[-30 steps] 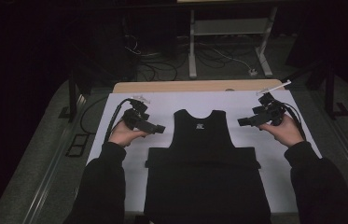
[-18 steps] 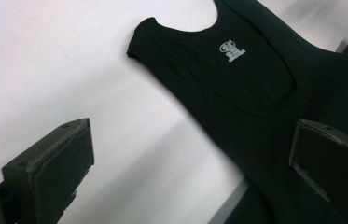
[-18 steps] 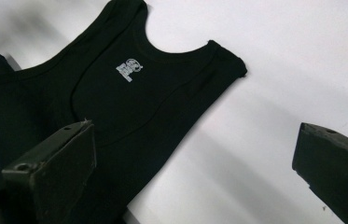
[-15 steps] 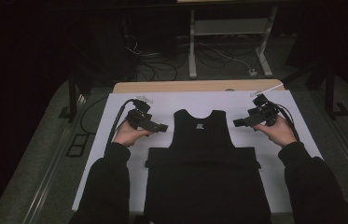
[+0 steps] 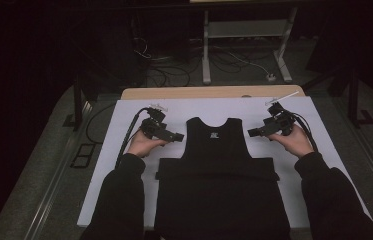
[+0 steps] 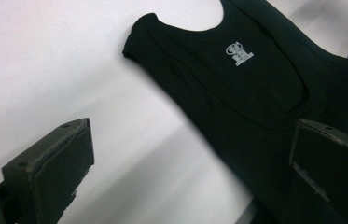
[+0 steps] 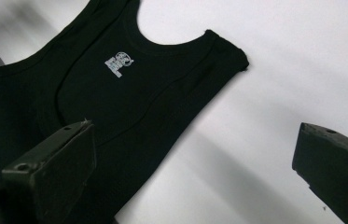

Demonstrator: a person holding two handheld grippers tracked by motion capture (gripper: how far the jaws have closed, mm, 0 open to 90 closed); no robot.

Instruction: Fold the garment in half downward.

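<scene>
Left tongs (image 5: 178,136) stand wide open, gripping nothing, at 9 o'clock of the black tank top (image 5: 219,150), just beside its left shoulder strap. Right tongs (image 5: 252,133) likewise gape wide and empty at 3 o'clock of the garment, near the other strap. The tank top lies flat, neckline toward 12 o'clock, mid-desk on the white desk (image 5: 124,120) cover.

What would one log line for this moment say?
garment: black tank top flat on white sheet | left gripper: open, beside left strap | right gripper: open, beside right strap | contact: none
</scene>
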